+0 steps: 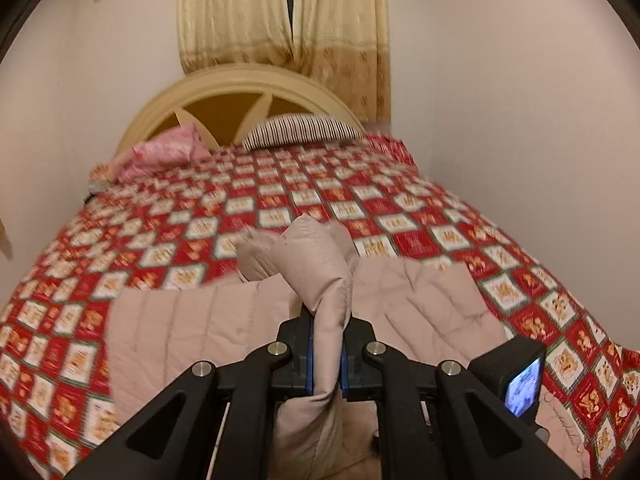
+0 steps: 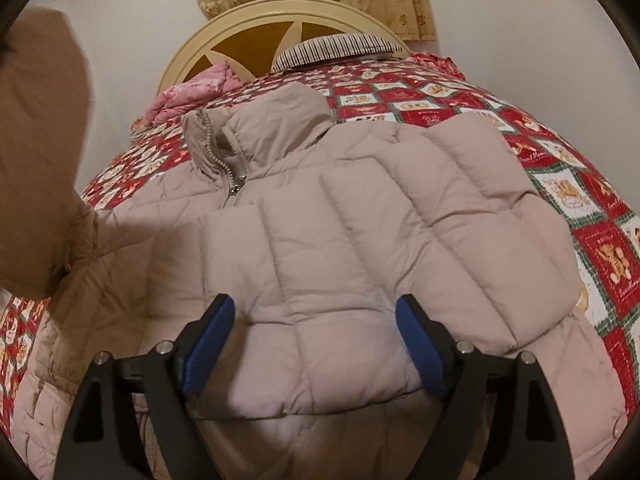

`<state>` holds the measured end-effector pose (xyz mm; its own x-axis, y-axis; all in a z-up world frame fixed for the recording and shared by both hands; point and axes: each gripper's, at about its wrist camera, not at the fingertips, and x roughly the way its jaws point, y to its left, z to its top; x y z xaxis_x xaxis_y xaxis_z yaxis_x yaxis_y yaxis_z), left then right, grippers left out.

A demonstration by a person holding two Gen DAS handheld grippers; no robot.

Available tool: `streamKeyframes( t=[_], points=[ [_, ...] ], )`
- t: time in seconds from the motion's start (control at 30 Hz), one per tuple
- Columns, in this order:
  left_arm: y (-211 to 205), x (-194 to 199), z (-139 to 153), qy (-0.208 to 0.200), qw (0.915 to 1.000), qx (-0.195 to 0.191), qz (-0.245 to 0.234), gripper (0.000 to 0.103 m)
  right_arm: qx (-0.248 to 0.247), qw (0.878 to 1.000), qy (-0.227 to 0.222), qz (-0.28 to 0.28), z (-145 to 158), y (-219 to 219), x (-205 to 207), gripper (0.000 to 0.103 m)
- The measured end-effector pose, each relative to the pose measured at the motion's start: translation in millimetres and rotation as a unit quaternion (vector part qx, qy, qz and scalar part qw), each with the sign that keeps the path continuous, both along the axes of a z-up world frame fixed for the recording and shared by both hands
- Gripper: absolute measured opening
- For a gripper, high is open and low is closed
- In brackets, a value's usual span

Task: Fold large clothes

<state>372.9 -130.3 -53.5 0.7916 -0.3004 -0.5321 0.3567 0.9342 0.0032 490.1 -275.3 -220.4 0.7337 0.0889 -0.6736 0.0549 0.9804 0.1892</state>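
Observation:
A beige quilted puffer jacket [image 2: 320, 240] lies on the bed, collar and zipper [image 2: 234, 178] toward the headboard, with one sleeve folded across its front. My left gripper [image 1: 326, 354] is shut on a bunched fold of the jacket [image 1: 326, 280] and holds it up above the rest of the garment [image 1: 192, 320]. The lifted part shows at the left edge of the right wrist view [image 2: 40, 152]. My right gripper [image 2: 316, 344] is open and empty, its blue pads [image 2: 210, 340] spread just over the jacket's lower front.
The bed has a red patchwork quilt [image 1: 280, 200], [image 2: 580, 200]. A pink pillow [image 1: 160, 154], a striped pillow [image 1: 300, 130] and a cream arched headboard [image 1: 240, 80] stand at the far end. Walls close both sides; a curtain [image 1: 280, 20] hangs behind. The right gripper's body [image 1: 516, 376] shows at lower right.

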Motion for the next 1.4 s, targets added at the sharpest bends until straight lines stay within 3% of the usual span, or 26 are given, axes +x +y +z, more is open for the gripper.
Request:
streamKeyframes(
  t=[0.17,0.3,0.37,0.43,0.5,0.57,0.67,0.77,0.83,0.93,1.03,1.27,1.4],
  points=[
    [-26.1,3.6,-28.9,0.032,0.9991,0.019,-0.021,0.01,0.001,1.0,0.001,-0.007,-0.7,-2.1,0.7,0.085],
    [-46.4,2.2,-30.6,0.046,0.9977,0.031,-0.04,0.02,-0.001,1.0,0.005,-0.009,-2.0,-2.9,1.6,0.085],
    [-49.3,-6.9,-19.3,0.025,0.9978,0.023,-0.057,0.034,0.0,1.0,0.005,-0.01,-2.2,-4.1,1.7,0.085],
    [-46.0,-15.2,-7.8,0.001,0.9979,0.012,-0.064,0.074,0.002,1.0,0.006,-0.011,-2.7,-5.6,2.1,0.085],
    [-36.7,-22.2,1.4,-0.029,0.9979,0.003,-0.058,0.087,0.004,1.0,0.005,-0.012,-2.5,-6.2,1.9,0.085],
    [-20.7,-21.0,7.2,-0.051,0.9976,0.003,-0.047,0.087,0.004,1.0,0.005,-0.013,-2.1,-6.1,1.7,0.085],
    [3.4,-4.9,-0.8,-0.052,0.9981,0.032,-0.003,0.087,0.004,1.0,0.005,-0.014,-2.4,-5.8,1.1,0.085],
    [38.0,30.1,-29.9,-0.053,0.9898,0.102,0.084,0.087,0.003,1.0,0.005,-0.014,-2.5,-5.4,1.4,0.085],
    [58.9,56.3,-52.6,-0.032,0.9844,0.126,0.119,0.087,0.001,1.0,0.005,-0.014,-2.2,-5.1,1.3,0.085],
    [93.2,96.3,-93.0,0.049,0.9835,0.109,0.136,0.087,-0.002,1.0,0.006,-0.015,-2.3,-5.3,2.2,0.085],
    [103.5,114.4,-124.4,0.108,0.9841,0.076,0.119,0.088,-0.005,1.0,0.006,-0.015,-2.5,-4.6,2.7,0.085],
    [97.8,110.2,-141.9,0.089,0.9841,0.076,0.134,0.093,0.009,1.0,-0.001,-0.019,-0.7,-9.1,-0.1,0.085],
    [101.5,110.5,-141.0,0.088,0.9836,0.073,0.14,0.093,0.052,0.996,-0.028,-0.065,13.0,-32.6,-15.8,0.088]
  ],
)
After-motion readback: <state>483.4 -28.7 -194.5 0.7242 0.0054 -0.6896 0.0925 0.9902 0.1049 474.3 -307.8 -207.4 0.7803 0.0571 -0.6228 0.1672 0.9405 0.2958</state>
